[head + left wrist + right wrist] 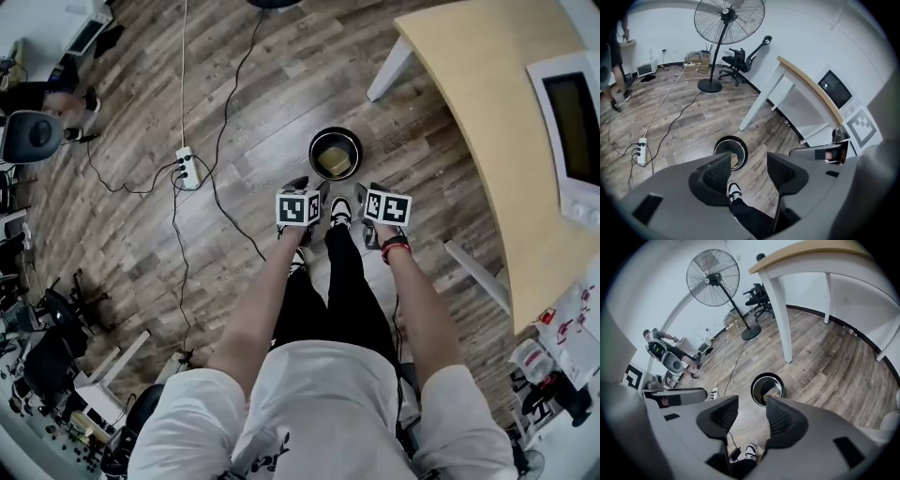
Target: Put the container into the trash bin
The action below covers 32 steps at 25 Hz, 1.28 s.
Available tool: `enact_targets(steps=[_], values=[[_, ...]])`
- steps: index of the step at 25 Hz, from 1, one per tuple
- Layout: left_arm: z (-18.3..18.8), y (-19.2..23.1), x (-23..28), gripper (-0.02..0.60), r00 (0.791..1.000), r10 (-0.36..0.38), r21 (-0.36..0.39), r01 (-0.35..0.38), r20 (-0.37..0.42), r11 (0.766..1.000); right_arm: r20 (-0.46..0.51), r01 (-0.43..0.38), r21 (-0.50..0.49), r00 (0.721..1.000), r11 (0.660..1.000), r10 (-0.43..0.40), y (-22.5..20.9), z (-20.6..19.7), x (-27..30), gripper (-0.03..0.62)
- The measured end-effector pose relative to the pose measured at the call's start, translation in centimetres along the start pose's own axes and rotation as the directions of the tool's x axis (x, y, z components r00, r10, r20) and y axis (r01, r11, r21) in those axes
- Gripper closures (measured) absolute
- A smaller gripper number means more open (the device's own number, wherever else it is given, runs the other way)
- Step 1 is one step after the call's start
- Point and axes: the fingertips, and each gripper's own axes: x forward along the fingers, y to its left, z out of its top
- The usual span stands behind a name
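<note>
The black round trash bin (335, 154) stands on the wood floor just ahead of my feet. A tan container (334, 161) lies inside it. Both grippers hang side by side above my shoes, short of the bin. The left gripper (302, 186) is open with nothing between its fingers; its own view shows the bin (731, 151) and the container (734, 160) below the left jaw. The right gripper (368, 191) is open and empty too. In the right gripper view the bin (768, 389) with the container (772, 391) sits just beyond the jaw tips.
A wooden table (478, 84) with white legs stands to the right, with a white appliance (570, 112) on it. A power strip (187, 167) and cables lie on the floor to the left. A standing fan (729, 18) and an office chair (740, 61) are farther off.
</note>
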Motion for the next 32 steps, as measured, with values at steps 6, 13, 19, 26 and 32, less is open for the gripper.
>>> enact_targets(steps=[6, 13, 19, 26, 32], values=[[0.1, -3.2, -7.3, 0.333, 0.999, -0.017, 0.059, 0.014, 0.043, 0.998, 0.077, -0.014, -0.015, 0.997, 1.0, 0.015, 4.1, -0.4, -6.9, 0.396], [0.6, -4.5, -15.5, 0.334, 0.991, -0.004, 0.085, -0.007, 0.135, 0.996, 0.201, -0.032, -0.054, 0.979, 0.998, 0.042, 9.1, 0.3, -14.1, 0.396], [1.5, -5.5, -21.9, 0.334, 0.977, -0.016, 0.108, -0.007, 0.211, 0.994, 0.282, -0.026, -0.1, 0.958, 0.995, 0.053, 12.5, 0.5, -19.5, 0.396], [1.3, -5.9, -26.8, 0.334, 0.962, -0.036, 0.132, 0.0, 0.27, 0.991, 0.345, 0.012, -0.127, 0.938, 0.992, 0.033, 14.9, -0.3, -23.4, 0.396], [0.4, -6.3, -28.7, 0.334, 0.958, -0.034, 0.135, -0.005, 0.285, 0.991, 0.358, 0.001, -0.138, 0.932, 0.99, 0.049, 16.0, -1.0, -24.5, 0.396]])
